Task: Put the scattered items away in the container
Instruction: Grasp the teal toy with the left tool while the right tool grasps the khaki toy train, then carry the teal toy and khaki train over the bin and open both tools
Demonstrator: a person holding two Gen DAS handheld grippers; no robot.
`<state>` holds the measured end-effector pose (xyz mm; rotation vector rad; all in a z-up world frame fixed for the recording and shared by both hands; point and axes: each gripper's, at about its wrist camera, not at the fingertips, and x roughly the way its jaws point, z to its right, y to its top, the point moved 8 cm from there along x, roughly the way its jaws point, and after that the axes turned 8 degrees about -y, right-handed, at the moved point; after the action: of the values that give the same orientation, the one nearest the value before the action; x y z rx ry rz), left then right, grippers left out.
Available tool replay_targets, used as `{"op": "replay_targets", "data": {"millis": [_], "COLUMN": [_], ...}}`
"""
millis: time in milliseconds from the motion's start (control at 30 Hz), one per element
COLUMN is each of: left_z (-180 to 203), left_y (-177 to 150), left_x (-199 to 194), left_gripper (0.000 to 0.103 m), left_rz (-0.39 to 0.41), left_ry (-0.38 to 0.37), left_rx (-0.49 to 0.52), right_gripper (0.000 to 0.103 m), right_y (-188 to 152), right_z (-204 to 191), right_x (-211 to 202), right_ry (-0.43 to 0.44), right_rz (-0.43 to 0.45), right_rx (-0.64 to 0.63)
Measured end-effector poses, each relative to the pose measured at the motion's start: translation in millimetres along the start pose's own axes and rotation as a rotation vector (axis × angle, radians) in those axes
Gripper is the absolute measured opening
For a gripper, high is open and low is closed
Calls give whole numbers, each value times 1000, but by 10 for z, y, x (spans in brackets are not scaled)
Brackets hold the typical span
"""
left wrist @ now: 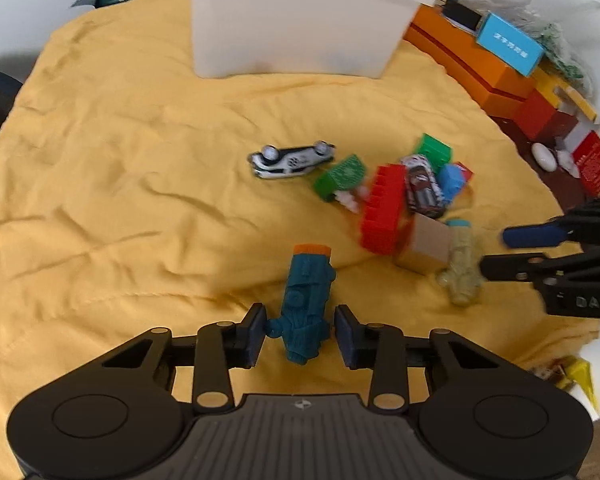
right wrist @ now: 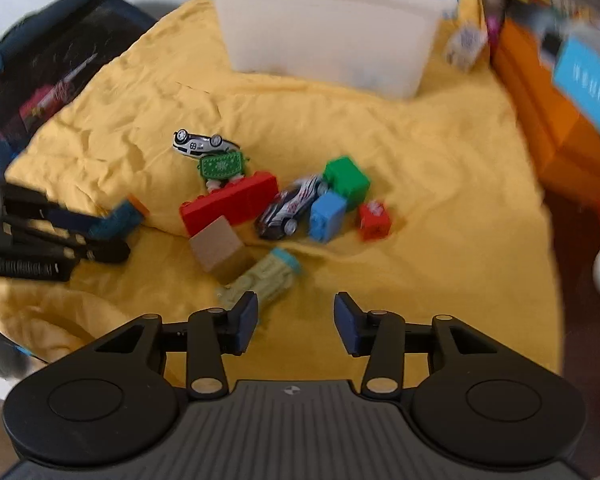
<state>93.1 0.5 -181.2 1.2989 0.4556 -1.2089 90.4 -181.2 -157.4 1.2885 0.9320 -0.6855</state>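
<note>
Two toy cars lie on the yellow cloth (left wrist: 120, 160): a white toy car (left wrist: 292, 159) overturned with its wheels up, alone at the far left of the scatter, and a dark striped toy car (right wrist: 294, 206) resting in the middle of the heap. Two carved totem-like figures are here: a teal figure (left wrist: 306, 300) with an orange cap and a pale green figure (right wrist: 260, 280) with a light blue cap. There is one long red brick (right wrist: 230, 204), one tan cube (right wrist: 218, 249) touching its near side, one green patterned block (right wrist: 221, 165) just near the white car, one plain green block (right wrist: 346, 180), one blue block (right wrist: 327, 216) and one small red block (right wrist: 374, 220) at the right end. One white plastic container (left wrist: 296, 20) stands at the far edge of the cloth, well apart from the toys.

The left gripper (left wrist: 300, 334) is spread wide with the teal figure lying between its blue pads; the left pad looks to be touching the figure's side knob, the right pad stands just clear, so nothing is clamped. The right gripper (right wrist: 296, 320) is likewise released and holds nothing; its left pad overlaps the near end of the pale green figure, though contact cannot be told through the blur.
</note>
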Motion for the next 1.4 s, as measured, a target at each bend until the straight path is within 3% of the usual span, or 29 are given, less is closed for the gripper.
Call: {"op": "replay_targets", "data": {"millis": [67, 167, 200, 267, 300, 467, 700, 1133, 1400], "left_z": [40, 71, 76, 95, 109, 161, 269, 493, 512], "left_y": [-20, -32, -30, -12, 2, 122, 476, 1512, 2230], "left_x": [-1, 30, 41, 49, 40, -78, -448, -793, -788], "left_gripper": [41, 41, 41, 41, 41, 40, 40, 40, 40], "left_rz": [-2, -8, -8, -6, -2, 41, 154, 351, 427], "left_ry": [-9, -24, -19, -15, -17, -26, -48, -25, 19], "left_rx": [-9, -31, -28, -20, -18, -22, -9, 122, 199], "right_gripper": [47, 49, 46, 28, 26, 26, 26, 26, 26], "right_y": [26, 24, 4, -14, -22, -9, 107, 833, 1653], "right_z": [-48, -184, -214, -259, -261, -17, 308, 368, 331], "right_x": [50, 189, 241, 231, 201, 4, -174, -434, -506], "right_ry": [58, 54, 47, 10, -12, -72, -105, -101, -99], "right_rz": [-8, -24, -32, -8, 3, 40, 84, 297, 441], "right_rx": [40, -18, -42, -128, -170, -202, -145, -192, -275]}}
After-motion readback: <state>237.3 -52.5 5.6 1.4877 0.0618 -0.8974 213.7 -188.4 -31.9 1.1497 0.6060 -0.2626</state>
